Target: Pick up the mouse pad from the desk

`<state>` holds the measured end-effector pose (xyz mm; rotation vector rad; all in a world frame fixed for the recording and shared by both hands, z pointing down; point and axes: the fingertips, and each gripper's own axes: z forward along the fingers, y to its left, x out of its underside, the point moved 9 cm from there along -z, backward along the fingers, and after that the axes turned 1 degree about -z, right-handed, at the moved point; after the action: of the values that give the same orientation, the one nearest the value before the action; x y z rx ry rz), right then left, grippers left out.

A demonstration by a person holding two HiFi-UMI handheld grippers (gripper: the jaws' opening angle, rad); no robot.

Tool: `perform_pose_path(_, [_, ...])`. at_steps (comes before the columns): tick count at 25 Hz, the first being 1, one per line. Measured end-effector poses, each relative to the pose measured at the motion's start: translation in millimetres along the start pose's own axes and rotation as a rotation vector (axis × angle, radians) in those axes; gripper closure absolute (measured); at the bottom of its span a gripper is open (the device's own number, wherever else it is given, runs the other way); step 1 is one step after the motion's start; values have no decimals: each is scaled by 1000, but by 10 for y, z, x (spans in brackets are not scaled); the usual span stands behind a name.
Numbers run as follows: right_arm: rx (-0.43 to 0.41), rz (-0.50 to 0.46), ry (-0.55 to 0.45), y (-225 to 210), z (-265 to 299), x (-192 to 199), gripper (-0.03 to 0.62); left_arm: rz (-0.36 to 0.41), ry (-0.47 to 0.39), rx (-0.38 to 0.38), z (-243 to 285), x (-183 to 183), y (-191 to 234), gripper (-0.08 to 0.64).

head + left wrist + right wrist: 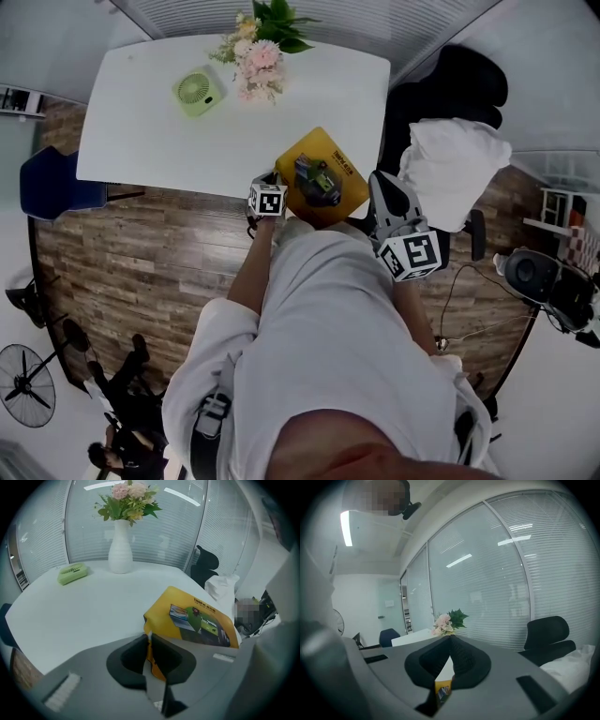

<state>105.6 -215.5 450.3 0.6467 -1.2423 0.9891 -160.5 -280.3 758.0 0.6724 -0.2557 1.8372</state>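
At the near edge of the desk [141,131] lay the yellow mouse pad [330,192], stretching ahead and rightward from the left gripper [148,639], whose jaws pinched its near left corner. The right gripper [450,641], jaws together and empty, hung beside the pad's right edge.

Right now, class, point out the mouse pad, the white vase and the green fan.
mouse pad [197,616]: left gripper view, on its printed picture.
white vase [120,555]: left gripper view, on its belly.
green fan [197,91]: head view, on its round grille.
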Motion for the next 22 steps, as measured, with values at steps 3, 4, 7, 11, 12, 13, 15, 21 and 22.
perform_pose_path(3, [0, 0, -3, -60, -13, -2, 592, -30, -40, 26, -67, -13, 33, 535])
perform_pose_path(4, [1, 2, -5, -78, -18, -2, 591, -32, -55, 36, -108, -35, 30, 535])
perform_pose_path(7, [3, 9, -16, -116, -40, -11, 591, -7, -124, 67, -303, -123, -50, 536])
perform_pose_path(11, [-2, 13, -32, -162, -52, -34, 591, 78, -244, 125, -680, -339, -274, 538])
perform_pose_path(12, [-3, 15, -35, -170, -54, -35, 592, 91, -274, 140, -777, -406, -328, 537])
perform_pose_path(13, [-4, 18, -39, -175, -60, -33, 591, 103, -300, 153, -874, -474, -381, 538])
perform_pose_path(15, [-5, 23, -45, -187, -77, -30, 591, 125, -349, 180, -1058, -615, -486, 538])
perform_pose_path(21, [4, 34, -56, -260, -114, -6, 592, 216, -481, 234, -1596, -1120, -731, 540])
perform_pose_path(22, [5, 36, -58, -272, -111, 0, 592, 245, -512, 231, -1703, -1215, -762, 540])
